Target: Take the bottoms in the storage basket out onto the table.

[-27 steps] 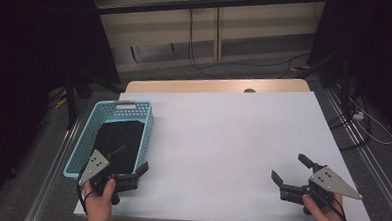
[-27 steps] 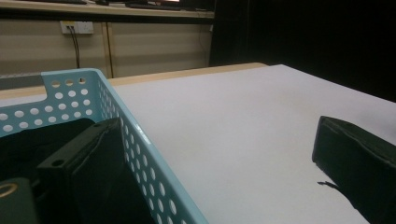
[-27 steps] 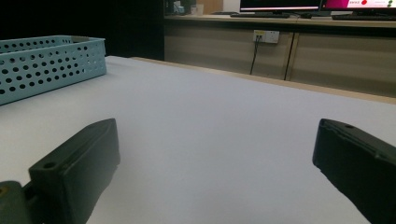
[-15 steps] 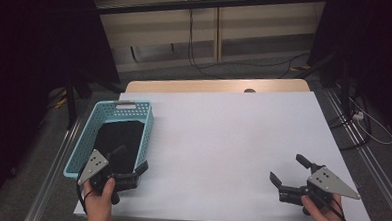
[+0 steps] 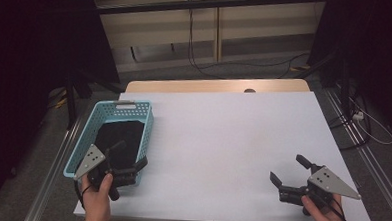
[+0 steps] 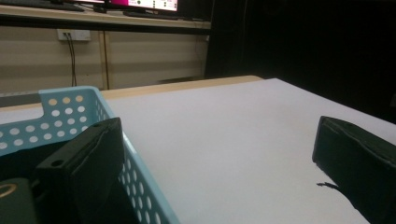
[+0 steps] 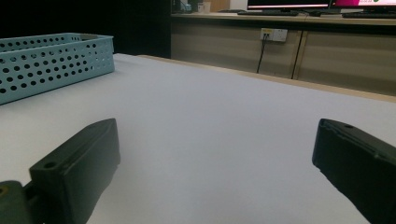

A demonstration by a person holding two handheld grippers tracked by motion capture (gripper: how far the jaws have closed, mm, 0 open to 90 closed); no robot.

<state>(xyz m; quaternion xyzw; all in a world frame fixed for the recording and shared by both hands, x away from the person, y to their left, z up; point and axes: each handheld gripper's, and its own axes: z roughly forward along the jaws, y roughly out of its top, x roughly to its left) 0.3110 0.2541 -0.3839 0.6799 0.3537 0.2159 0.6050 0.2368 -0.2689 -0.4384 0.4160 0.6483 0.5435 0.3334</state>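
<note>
Your left gripper (image 5: 129, 162) hangs wide open and empty over the near end of the perforated light-blue plastic basket (image 5: 95, 131) at the table's left edge. Lower it straight onto the flat black cloth (image 5: 121, 137) inside, clearing the wall. Your right gripper (image 5: 290, 169), equally open and empty, rests near the front right corner. The left gripper view shows one jaw inside the basket wall (image 6: 135, 172), the other outside.

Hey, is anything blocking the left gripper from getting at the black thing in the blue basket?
Nothing visible does. The left gripper hovers with open jaws over the near end of the blue basket, one jaw inside its right wall, one outside. The black thing lies flat and uncovered just beyond.
</note>
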